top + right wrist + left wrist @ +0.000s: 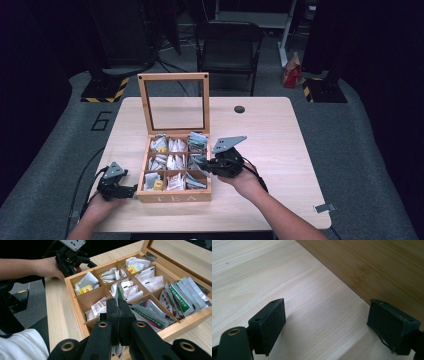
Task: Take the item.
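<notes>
A wooden tea box (172,197) with its glass lid (173,78) raised stands on the table; its compartments hold several tea packets. My right gripper (118,303) hovers over the box's right side (202,167), shut on a thin white and green tea packet (117,291) held edge-on, whose lower end (117,351) hangs below the jaws. My left gripper (327,320) rests low on the table (262,270), open with nothing between its pads, just beside the box's left wall (374,265). That gripper (131,190) sits at the box's front left corner.
More white, yellow and green packets (175,296) fill the compartments. A black round grommet (239,109) sits at the table's back and a metal clip (324,207) at its front right edge. A dark chair (227,45) stands behind the table.
</notes>
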`<state>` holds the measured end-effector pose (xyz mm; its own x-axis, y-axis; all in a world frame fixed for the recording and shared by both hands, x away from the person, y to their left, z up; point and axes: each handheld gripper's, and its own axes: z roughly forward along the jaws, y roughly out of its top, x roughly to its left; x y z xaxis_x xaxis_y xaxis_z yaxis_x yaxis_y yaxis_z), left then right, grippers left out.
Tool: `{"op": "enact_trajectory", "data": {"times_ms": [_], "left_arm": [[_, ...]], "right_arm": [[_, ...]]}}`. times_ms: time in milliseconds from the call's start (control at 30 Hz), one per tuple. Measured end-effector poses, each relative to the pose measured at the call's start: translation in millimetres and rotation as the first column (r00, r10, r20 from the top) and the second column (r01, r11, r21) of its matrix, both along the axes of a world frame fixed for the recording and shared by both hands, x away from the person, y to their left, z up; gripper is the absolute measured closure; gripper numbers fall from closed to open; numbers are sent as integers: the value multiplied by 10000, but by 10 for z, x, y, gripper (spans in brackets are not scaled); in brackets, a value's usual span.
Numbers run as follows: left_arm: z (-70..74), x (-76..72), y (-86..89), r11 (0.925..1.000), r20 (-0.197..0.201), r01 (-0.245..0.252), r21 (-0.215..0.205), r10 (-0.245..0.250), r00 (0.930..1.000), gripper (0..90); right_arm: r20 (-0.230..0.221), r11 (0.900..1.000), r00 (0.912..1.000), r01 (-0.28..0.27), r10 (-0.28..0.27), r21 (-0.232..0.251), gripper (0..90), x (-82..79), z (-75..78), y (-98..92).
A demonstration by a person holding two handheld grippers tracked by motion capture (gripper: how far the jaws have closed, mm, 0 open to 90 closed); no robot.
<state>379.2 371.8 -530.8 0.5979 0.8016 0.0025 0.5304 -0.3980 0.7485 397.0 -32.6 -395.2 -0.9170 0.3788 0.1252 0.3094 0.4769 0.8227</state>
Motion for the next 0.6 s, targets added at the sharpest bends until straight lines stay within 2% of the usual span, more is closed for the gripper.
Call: {"op": "enact_trajectory", "data": {"times_ms": [333,600], "left_arm": [[0,0,0,10000,1,-3,2,3,10000,145],[1,0,1,10000,-1,4,15,-4,10000,145]], "right_arm": [[68,9998,9998,186,-186,-27,897,21,9,-66],[138,9977,9976,673,-672,-18,897,53,7,-220]]}}
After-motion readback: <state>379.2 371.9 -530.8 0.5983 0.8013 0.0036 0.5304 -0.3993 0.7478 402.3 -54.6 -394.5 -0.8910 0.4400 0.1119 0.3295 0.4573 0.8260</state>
